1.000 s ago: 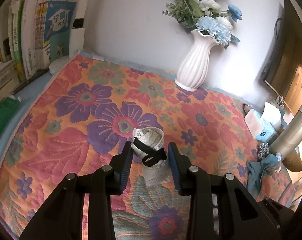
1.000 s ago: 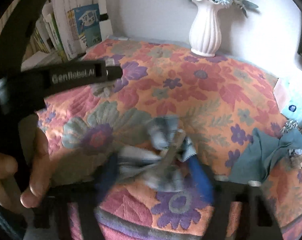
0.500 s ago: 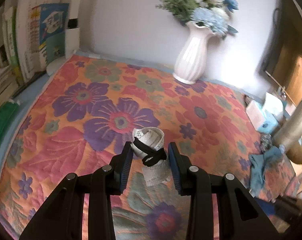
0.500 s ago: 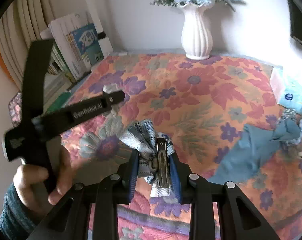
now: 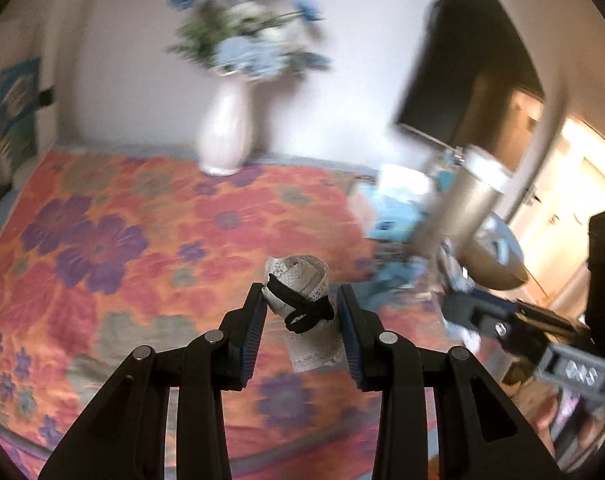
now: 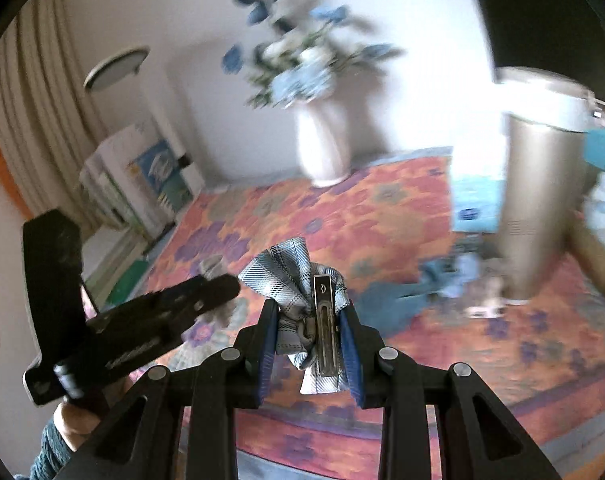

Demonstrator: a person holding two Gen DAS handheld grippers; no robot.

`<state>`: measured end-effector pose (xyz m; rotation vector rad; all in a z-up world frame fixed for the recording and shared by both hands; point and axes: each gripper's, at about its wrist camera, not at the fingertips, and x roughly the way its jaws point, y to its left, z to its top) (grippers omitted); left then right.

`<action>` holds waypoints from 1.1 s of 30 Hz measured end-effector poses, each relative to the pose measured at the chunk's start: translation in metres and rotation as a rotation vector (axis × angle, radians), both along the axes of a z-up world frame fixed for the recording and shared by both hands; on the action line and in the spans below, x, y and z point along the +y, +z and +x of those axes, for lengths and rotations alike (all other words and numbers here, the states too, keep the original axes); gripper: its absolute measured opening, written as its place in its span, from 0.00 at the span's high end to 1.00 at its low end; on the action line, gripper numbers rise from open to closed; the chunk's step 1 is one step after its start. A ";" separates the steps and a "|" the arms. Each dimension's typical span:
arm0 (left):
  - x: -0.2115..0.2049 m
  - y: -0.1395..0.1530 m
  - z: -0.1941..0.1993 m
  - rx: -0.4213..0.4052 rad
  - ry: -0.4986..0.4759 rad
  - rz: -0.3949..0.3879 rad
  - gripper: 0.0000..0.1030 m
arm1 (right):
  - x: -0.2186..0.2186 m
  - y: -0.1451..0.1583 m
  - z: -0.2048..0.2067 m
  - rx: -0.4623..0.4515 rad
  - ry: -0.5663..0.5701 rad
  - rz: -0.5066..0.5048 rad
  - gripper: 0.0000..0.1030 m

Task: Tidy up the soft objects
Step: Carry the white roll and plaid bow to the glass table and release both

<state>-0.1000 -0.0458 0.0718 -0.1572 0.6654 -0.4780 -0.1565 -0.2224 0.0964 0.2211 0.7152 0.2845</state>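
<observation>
plaid bow (image 6: 298,280) clamped in right fingers (image 6: 269,336), lace roll (image 5: 302,292) in left fingers (image 5: 254,324), above bare quilt (image 5: 142,240).

Left gripper (image 5: 299,322) and right gripper (image 6: 308,336) both angle downward, fingers clamped on cloth.

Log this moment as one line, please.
left tongs: gripping lace roll | right tongs: gripping plaid bow clip | both above floral cloth
</observation>
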 end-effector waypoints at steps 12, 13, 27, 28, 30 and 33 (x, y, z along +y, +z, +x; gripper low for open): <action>-0.149 0.050 -0.035 -0.099 -0.330 0.020 0.68 | -0.147 0.026 -0.034 -0.023 -0.264 0.098 0.72; -0.162 0.053 -0.035 -0.105 -0.348 0.027 0.68 | -0.162 0.029 -0.037 -0.031 -0.294 0.106 0.72; -0.322 0.052 0.022 -0.061 -0.385 0.060 0.68 | -0.331 0.039 -0.022 -0.025 -0.606 0.169 0.71; -0.329 0.050 0.026 -0.064 -0.377 0.071 0.68 | -0.336 0.038 -0.017 -0.015 -0.612 0.174 0.71; -0.339 0.046 0.032 -0.067 -0.371 0.089 0.62 | -0.345 0.035 -0.011 0.001 -0.619 0.180 0.60; -0.350 0.040 0.036 -0.073 -0.372 0.112 0.37 | -0.354 0.030 -0.002 0.025 -0.609 0.190 0.39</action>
